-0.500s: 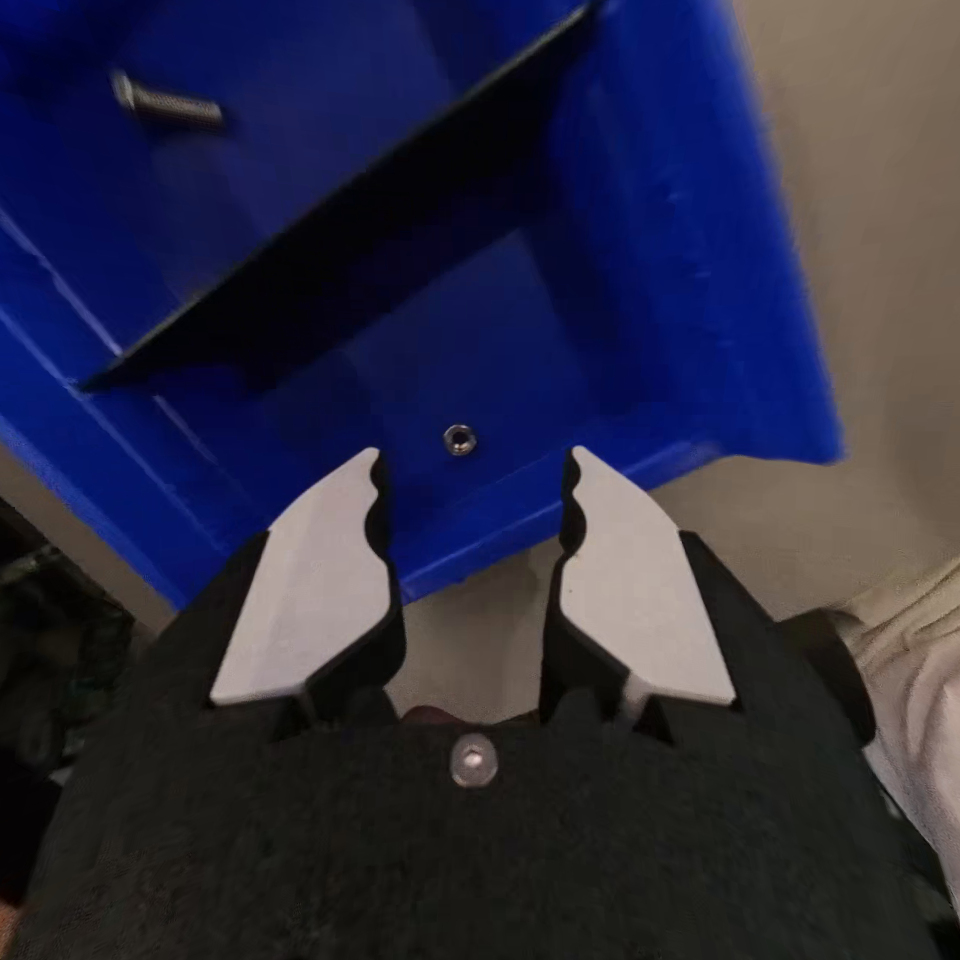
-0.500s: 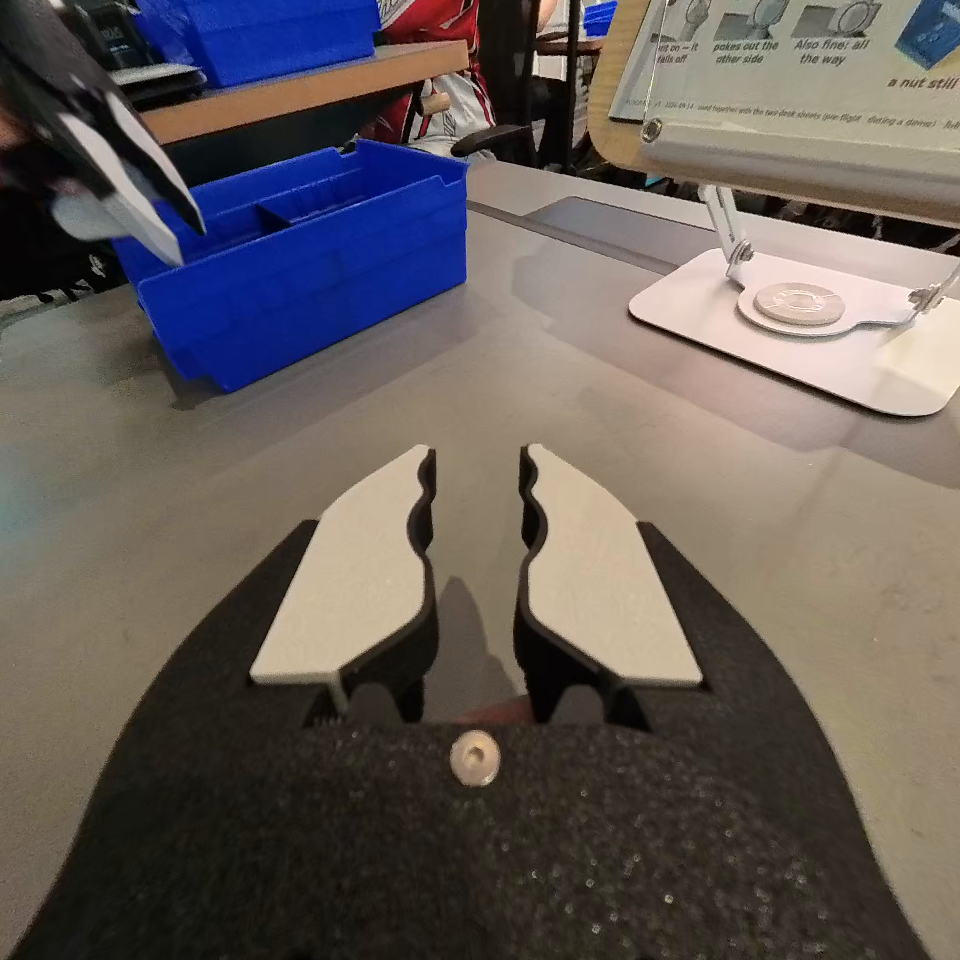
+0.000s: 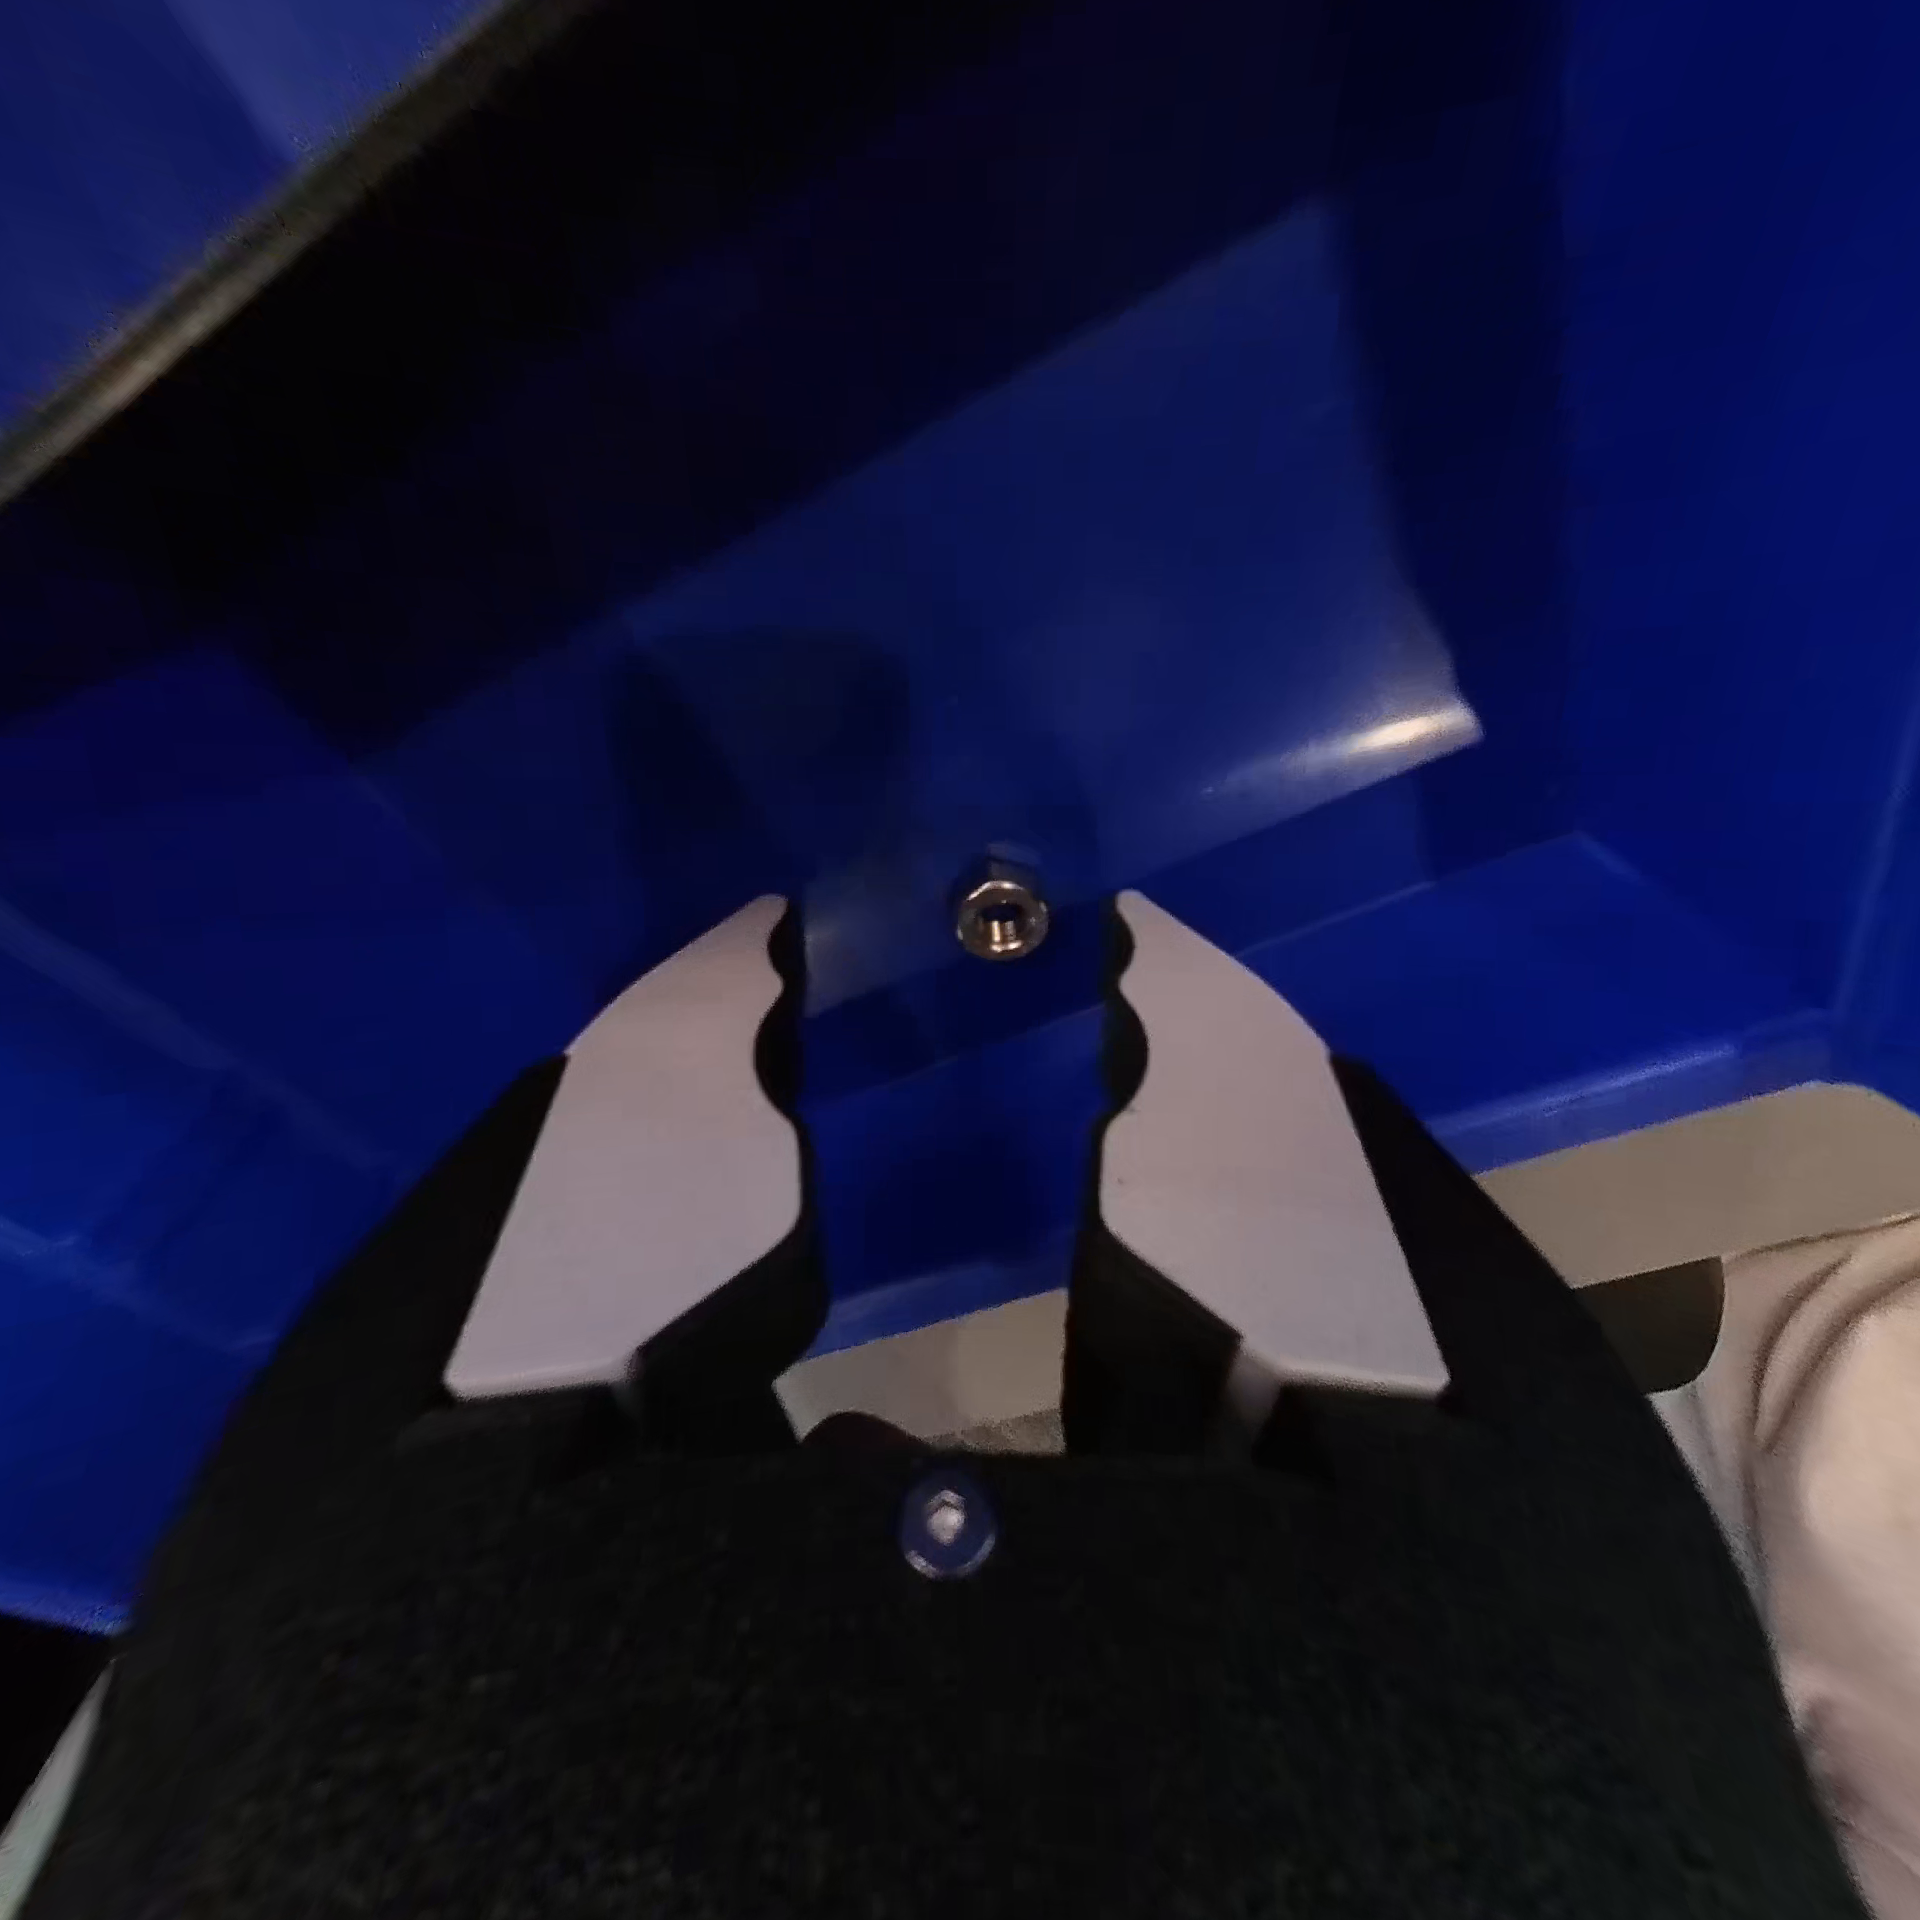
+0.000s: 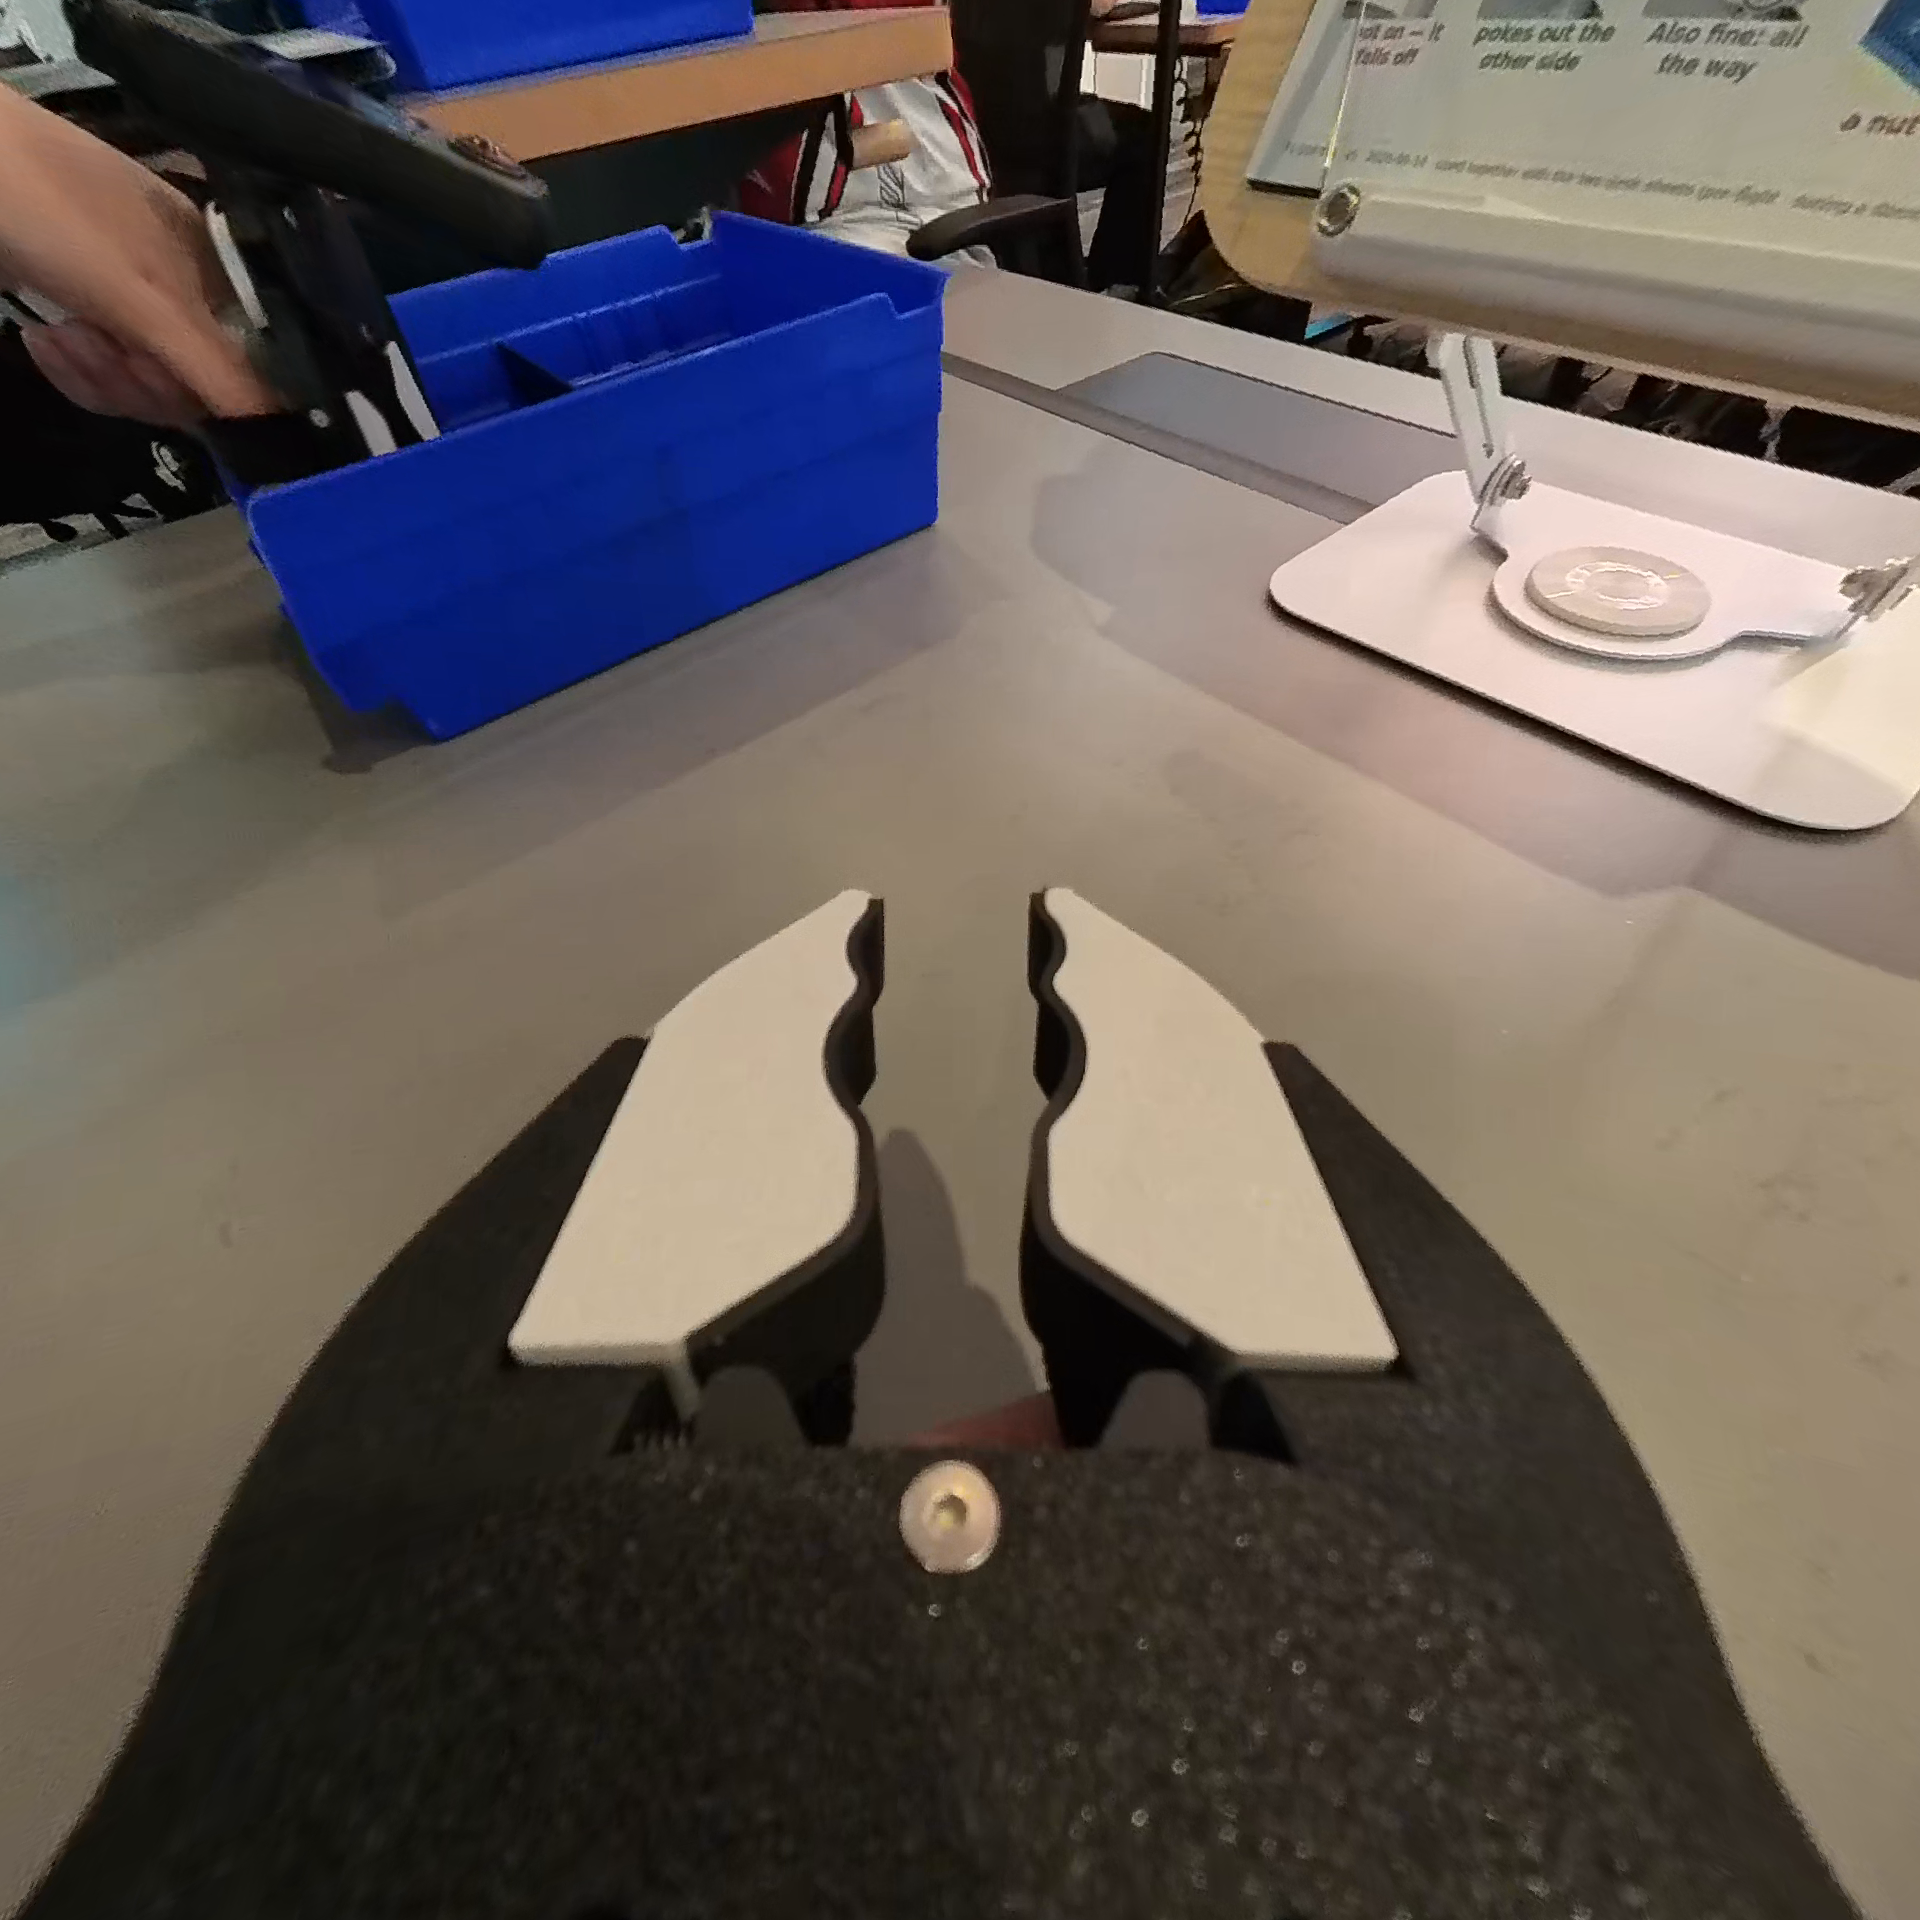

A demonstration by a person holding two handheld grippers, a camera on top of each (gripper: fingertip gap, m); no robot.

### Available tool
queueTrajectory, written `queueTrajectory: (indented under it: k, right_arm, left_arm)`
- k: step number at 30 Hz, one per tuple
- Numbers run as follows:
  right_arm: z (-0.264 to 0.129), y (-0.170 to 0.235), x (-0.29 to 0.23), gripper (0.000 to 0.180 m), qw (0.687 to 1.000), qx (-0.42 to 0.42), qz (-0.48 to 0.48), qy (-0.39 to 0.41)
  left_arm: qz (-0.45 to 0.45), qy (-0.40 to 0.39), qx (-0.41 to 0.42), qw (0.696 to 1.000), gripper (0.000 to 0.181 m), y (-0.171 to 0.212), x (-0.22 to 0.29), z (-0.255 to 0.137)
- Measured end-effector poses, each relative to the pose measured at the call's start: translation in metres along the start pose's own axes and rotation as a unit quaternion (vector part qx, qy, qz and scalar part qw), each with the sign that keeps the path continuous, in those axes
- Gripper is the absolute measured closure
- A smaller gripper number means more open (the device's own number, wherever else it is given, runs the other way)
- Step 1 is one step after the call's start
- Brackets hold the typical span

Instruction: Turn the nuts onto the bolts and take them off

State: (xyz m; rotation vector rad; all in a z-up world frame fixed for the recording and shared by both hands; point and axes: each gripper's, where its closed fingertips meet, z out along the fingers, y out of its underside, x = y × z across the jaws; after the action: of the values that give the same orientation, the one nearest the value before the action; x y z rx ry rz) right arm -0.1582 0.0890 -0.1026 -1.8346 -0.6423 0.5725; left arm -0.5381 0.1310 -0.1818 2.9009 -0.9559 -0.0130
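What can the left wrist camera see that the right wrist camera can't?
Only the left wrist view shows the little silver nut on the bin floor, just ahead of the open left gripper, plus a pale sleeve. Only the right wrist view shows the open right gripper over the grey table, the white stand and the hand holding the left gripper. Both show the blue bin.
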Motion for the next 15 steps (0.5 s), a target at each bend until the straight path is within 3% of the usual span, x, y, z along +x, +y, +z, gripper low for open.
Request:
queueTrajectory:
  k: [1, 3, 9, 15]
  right_arm:
    - [0.0004, 0.0003, -0.0008, 0.154, 1.0, -0.001, -0.001, -0.001]
    - [0.0009, 0.0014, -0.0018, 0.154, 1.0, -0.004, -0.005, -0.001]
    - [0.0006, 0.0019, -0.0012, 0.156, 1.0, -0.005, -0.006, 0.001]
    - [-0.0004, 0.0004, -0.0007, 0.158, 1.0, -0.001, -0.004, 0.0]
  left_arm:
    - [-0.002, 0.002, -0.001, 1.0, 0.131, 0.0002, -0.0006, 0.0005]
    - [-0.002, 0.023, -0.002, 1.0, 0.163, 0.0003, 0.0034, 0.0014]
    - [0.0, 0.046, -0.01, 0.999, 0.163, -0.0002, 0.0047, 0.004]
    - [0.013, 0.015, -0.012, 1.0, 0.163, 0.0028, -0.0023, 0.0008]
